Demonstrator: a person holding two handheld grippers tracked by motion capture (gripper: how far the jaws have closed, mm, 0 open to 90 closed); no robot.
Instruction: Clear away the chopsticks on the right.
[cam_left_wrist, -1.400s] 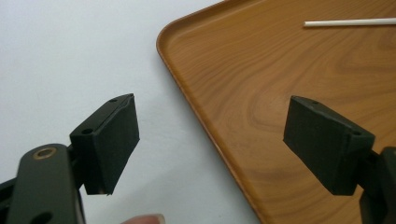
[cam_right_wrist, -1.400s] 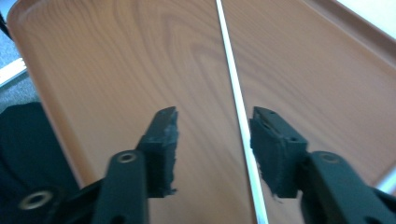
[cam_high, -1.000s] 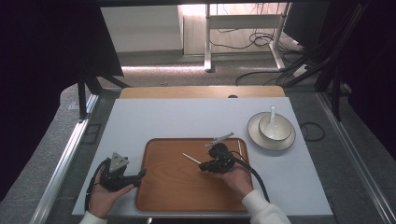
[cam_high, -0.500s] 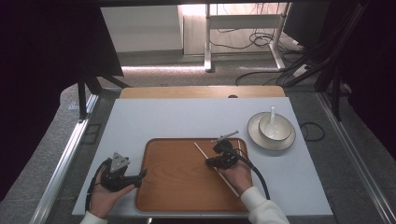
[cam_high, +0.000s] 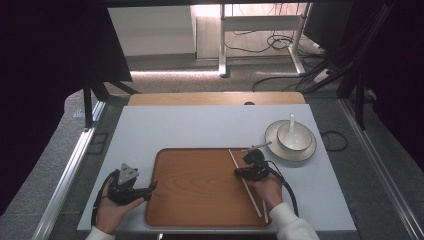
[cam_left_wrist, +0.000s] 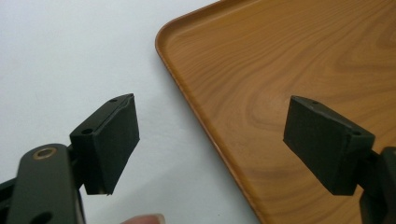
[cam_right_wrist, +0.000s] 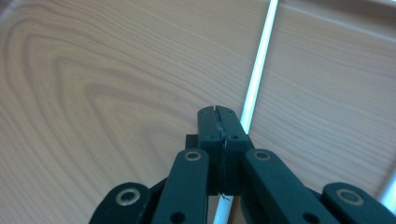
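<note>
**Chopstick carried to the tray's right side**

Lower right of the high view, our right gripper (cam_high: 245, 172) is clamped tight on a white chopstick (cam_high: 239, 167) that slants over the wooden tray (cam_high: 195, 210); a second chopstick (cam_high: 264, 210) lies near the tray's right rim; lower left, our left gripper (cam_high: 150, 187) waits wide and empty by the tray's edge. We judge the thin stick may pivot in the pads and land crooked; it's held off-centre.

Left claw (cam_high: 150, 187) jaws wide apart, right claw (cam_high: 239, 173) jaws pressed together, both hands low
</note>
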